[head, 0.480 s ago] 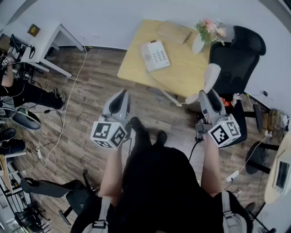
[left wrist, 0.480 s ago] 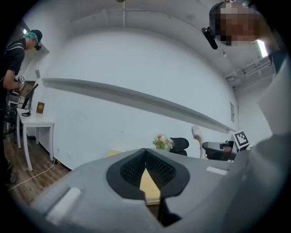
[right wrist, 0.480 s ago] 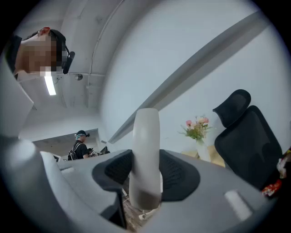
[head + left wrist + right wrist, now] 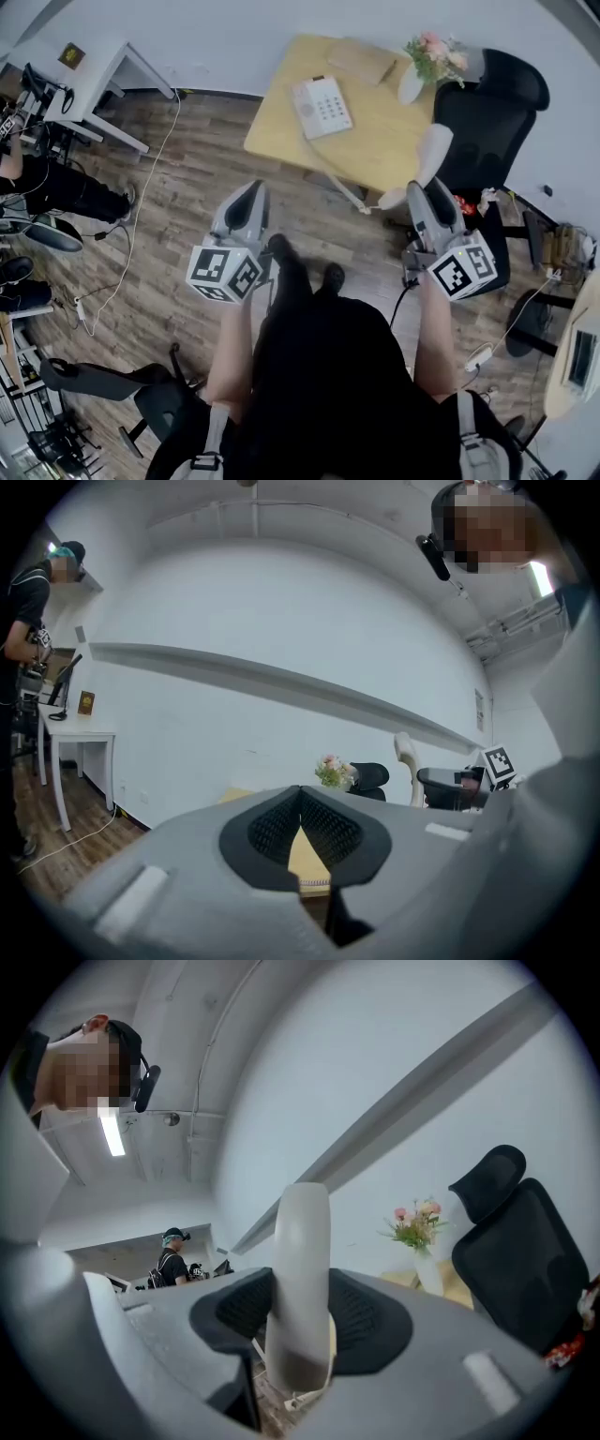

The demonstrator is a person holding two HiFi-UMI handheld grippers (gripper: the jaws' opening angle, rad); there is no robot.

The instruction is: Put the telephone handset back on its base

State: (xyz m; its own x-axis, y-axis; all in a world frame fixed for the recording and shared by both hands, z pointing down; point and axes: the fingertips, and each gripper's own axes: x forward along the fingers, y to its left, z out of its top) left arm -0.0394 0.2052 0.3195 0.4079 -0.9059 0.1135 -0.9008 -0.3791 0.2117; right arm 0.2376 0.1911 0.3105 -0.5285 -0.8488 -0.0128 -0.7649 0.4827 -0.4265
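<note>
"How far along is it?"

"Not far, I'd say. The handset (image 4: pixel 433 155) is up in the air in the right gripper (image 4: pixel 300 1326), off the near corner of the tabletop (image 4: pixel 384 155). It's well apart from the base (image 4: pixel 322 108), which sits further in on the tabletop with nothing on it. A cord (image 4: pixel 330 176) runs from the base off the tabletop's edge towards the handset."

"So the lifting is done?"

"Yes. What's left is carrying it over the base, lining it up and setting it down."

"How is it gripped?"

"The fingers pinch it round its middle, one pad on each side, and it stands roughly upright. The right forearm reaches forward, with the gripper aimed at the tabletop, near the black chair (image 4: pixel 487 112)."

"And the other one?"

"The left gripper (image 4: pixel 249 202) is held out over the wooden floor (image 4: pixel 169 216), short of the tabletop. Its fingers are pressed together at the tips, with nothing between them."
</note>
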